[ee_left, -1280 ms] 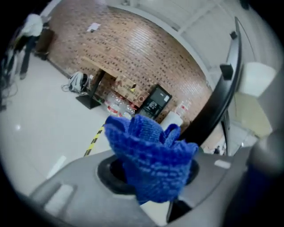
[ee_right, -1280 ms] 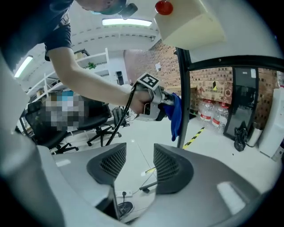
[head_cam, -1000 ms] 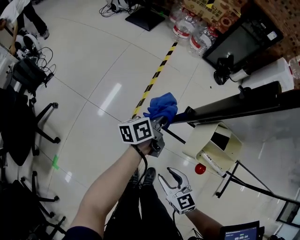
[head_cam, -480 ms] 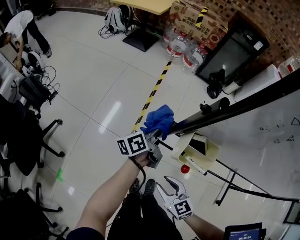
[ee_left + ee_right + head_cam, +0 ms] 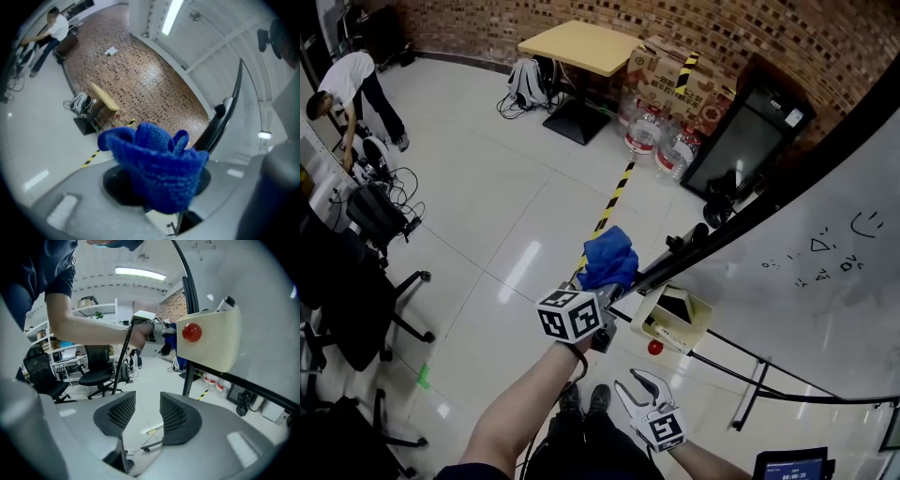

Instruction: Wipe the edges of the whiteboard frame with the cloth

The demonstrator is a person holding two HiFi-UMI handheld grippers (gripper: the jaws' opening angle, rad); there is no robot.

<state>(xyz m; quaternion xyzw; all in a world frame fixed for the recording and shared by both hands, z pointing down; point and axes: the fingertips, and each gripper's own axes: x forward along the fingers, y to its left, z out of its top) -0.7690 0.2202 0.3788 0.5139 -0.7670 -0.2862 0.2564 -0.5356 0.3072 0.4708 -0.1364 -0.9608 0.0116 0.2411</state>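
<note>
My left gripper (image 5: 610, 284) is shut on a bunched blue cloth (image 5: 607, 257) and holds it against the black frame edge (image 5: 750, 208) of the whiteboard (image 5: 825, 281). In the left gripper view the cloth (image 5: 159, 164) fills the space between the jaws, with the frame (image 5: 229, 112) rising just behind it. My right gripper (image 5: 644, 382) hangs lower, near the person's legs, open and empty. In the right gripper view its mesh pads (image 5: 123, 411) stand apart with only floor between them.
A beige pen tray (image 5: 701, 309) with a red magnet (image 5: 655, 348) hangs under the board, also seen as tray (image 5: 211, 338). Stand legs (image 5: 750, 398) spread below. Office chairs (image 5: 366, 309), a bent-over person (image 5: 347, 80), a table (image 5: 581, 47), water bottles (image 5: 656, 141) and a leaning monitor (image 5: 745, 131) ring the floor.
The left gripper has slid upward along the black frame edge with the cloth. The right gripper has risen a little. The head view has tilted up, showing more of the room and board.
</note>
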